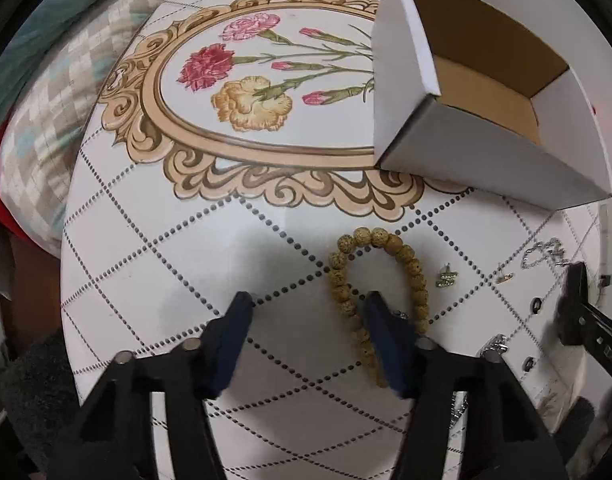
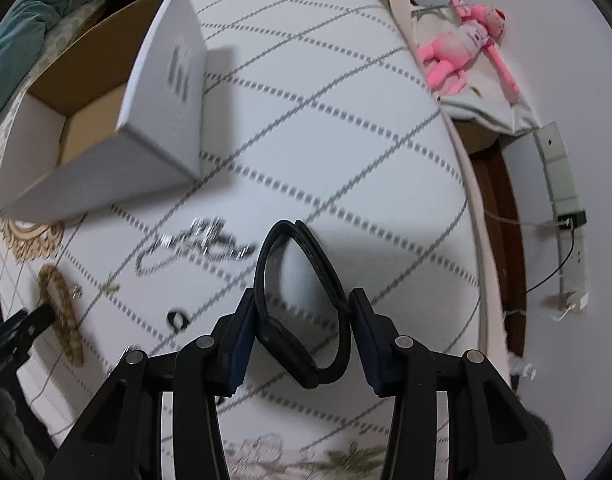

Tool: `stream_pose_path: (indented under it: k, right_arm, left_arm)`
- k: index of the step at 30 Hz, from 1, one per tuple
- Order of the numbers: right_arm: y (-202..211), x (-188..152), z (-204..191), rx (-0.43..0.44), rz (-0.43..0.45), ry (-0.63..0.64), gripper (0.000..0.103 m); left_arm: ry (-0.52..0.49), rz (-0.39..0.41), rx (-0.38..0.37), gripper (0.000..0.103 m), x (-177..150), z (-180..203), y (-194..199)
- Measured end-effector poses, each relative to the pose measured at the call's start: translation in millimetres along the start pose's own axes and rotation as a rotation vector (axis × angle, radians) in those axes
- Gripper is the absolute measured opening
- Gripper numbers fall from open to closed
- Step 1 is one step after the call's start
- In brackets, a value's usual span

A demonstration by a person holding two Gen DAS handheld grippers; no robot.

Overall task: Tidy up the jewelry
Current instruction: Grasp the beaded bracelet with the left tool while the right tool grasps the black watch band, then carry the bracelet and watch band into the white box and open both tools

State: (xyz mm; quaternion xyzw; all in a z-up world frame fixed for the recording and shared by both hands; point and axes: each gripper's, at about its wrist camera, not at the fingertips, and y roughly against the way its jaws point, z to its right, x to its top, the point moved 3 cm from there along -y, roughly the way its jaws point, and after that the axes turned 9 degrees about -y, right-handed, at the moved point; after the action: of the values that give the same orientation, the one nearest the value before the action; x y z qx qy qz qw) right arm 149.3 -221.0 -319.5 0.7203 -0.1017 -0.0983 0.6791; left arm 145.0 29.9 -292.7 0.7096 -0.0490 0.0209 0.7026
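A tan beaded bracelet (image 1: 389, 276) lies on the patterned table (image 1: 146, 216). My left gripper (image 1: 307, 304) is open just above the table, its right finger over the bracelet's loop. A small gold earring (image 1: 445, 278), a gold pin (image 1: 505, 278) and a silver chain (image 1: 543, 254) lie to the right. My right gripper (image 2: 302, 304) is closed on a black band watch (image 2: 302, 296) and holds it above the table. The silver chain (image 2: 194, 244) and a black ring (image 2: 177, 320) lie to its left. The open white box (image 1: 485, 92) stands behind.
The box also shows in the right wrist view (image 2: 106, 128). A pink plush toy (image 2: 465, 48) lies on a white bag past the table's right edge. A checked cushion (image 1: 46, 128) lies left of the table. Two black rings (image 1: 537, 304) sit near the right rim.
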Motion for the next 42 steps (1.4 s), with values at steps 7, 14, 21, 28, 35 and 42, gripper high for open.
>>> stream_pose_path:
  k: [7, 14, 21, 28, 35, 42]
  right_arm:
    - [3, -22, -7, 0.007, -0.015, -0.014, 0.043]
    - [20, -29, -7, 0.046, -0.002, -0.042, 0.04]
    - [53, -34, -18, 0.103, 0.038, -0.046, 0.039]
    - [99, -22, -29, 0.198, 0.089, -0.025, 0.039]
    - [129, 19, -40, 0.265, 0.152, 0.013, 0.039]
    - [128, 65, -78, 0.287, 0.158, 0.051, 0.039]
  left_arm:
    - [-0.059, 0.027, -0.018, 0.006, 3, 12, 4]
    - [-0.061, 0.099, -0.072, 0.006, 0, 16, 40]
    - [-0.083, 0.177, -0.108, 0.006, -17, 19, 95]
    - [-0.107, 0.273, -0.142, 0.006, 14, 52, 138]
    - [-0.125, 0.314, -0.162, 0.006, 52, 54, 161]
    - [-0.113, 0.267, -0.201, 0.006, 99, 44, 148]
